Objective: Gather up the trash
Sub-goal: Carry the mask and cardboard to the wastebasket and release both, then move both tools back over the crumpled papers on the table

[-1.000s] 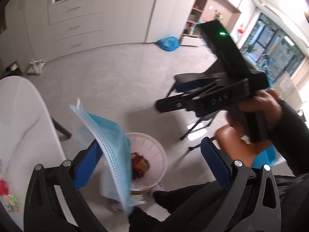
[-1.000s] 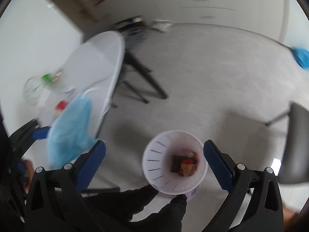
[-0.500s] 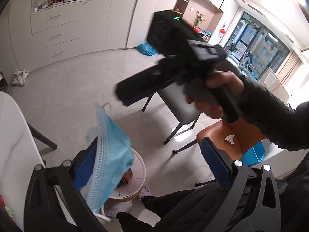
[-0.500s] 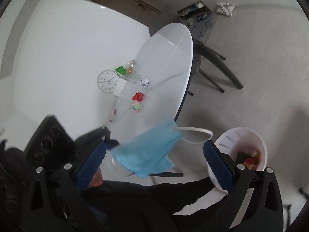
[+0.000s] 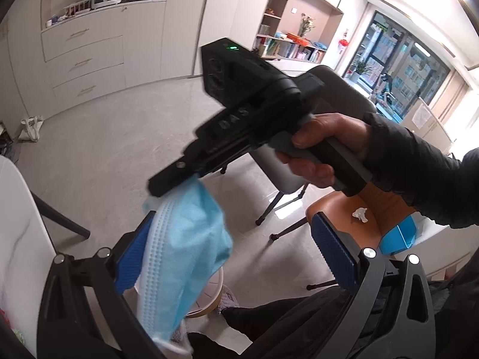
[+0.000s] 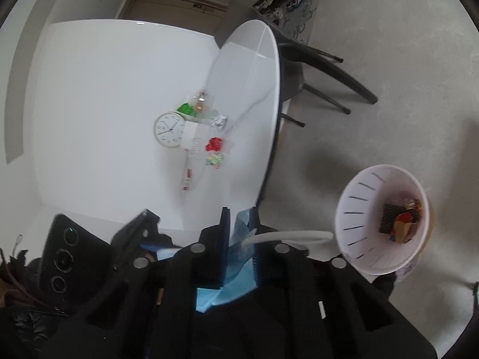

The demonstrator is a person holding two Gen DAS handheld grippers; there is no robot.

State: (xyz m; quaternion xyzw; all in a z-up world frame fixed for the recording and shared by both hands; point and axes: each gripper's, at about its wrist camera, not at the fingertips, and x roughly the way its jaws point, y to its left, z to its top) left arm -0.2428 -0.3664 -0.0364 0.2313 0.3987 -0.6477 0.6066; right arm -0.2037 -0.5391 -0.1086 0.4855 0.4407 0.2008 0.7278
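The face mask [image 5: 182,248] hangs between my two claws, its long axis running down from the tip of my right claw [image 5: 176,176] toward the bin [image 6: 380,218] on the floor. My right claw is closing on the mask's top corner; in the right wrist view its blue pads [image 6: 224,239] already pinch the blue fabric [image 6: 239,239], with the white ear loop [image 6: 287,234] trailing out toward the bin. My left claw [image 5: 233,257] stands wide open, and the mask drapes against its left pad [image 5: 131,257] without being gripped by it, the other pad well apart.

So the right claw is the one that carries the mask now. From it, the bin lies below and off to the right, near my feet, with a few scraps already inside. I judge the next move turns on swinging the right claw across until the dangling mask hangs over the bin's rim.

Farther out, on the white surface [image 6: 254,68] ahead of my right claw, more trash waits: a red wad [image 6: 215,144], a foil ball [image 6: 219,122], beside a clock [image 6: 169,129].
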